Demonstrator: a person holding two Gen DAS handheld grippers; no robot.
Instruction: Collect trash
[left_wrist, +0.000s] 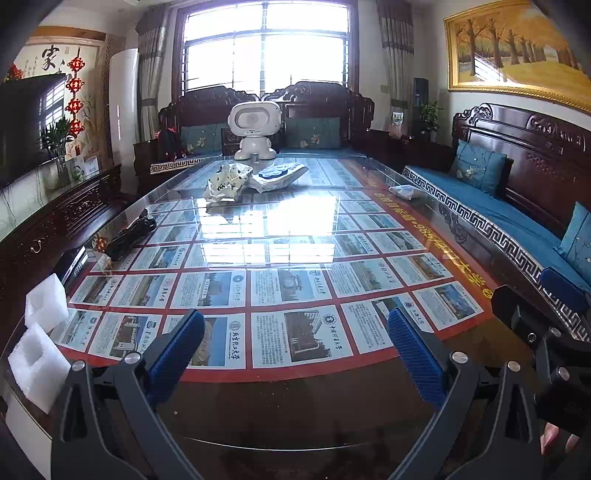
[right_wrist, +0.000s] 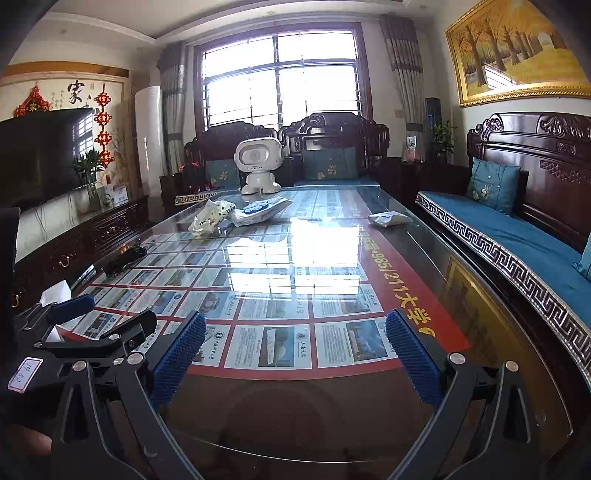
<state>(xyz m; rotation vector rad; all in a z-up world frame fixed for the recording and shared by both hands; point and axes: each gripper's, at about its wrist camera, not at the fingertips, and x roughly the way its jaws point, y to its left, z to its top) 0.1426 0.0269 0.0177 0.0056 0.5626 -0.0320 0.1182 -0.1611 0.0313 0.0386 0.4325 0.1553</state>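
A: Closest in, what's there?
B: The left tool (left_wrist: 295, 343), blue ribbed pads spread wide with nothing between them, low over the near edge of the glass-topped desk (left_wrist: 295, 406). The right tool (right_wrist: 295, 343) is just the same, gaping and empty.
A: Any writing?
B: Under the glass lies a red poster (right_wrist: 406, 280) of university cards; "985/211大学" reads along its right border. A small tag (right_wrist: 24, 374) on the left tool seems to say "1450".
A: And the trash?
B: At the far end: a crumpled white wrapper (left_wrist: 226, 182) just beside a flat packet (left_wrist: 279, 176) with blue rounds, in front of a white robot toy (left_wrist: 255, 129). Another small packet (right_wrist: 389, 218) lies near the right edge. Two white foam blocks (left_wrist: 40, 332) sit at the near left corner.
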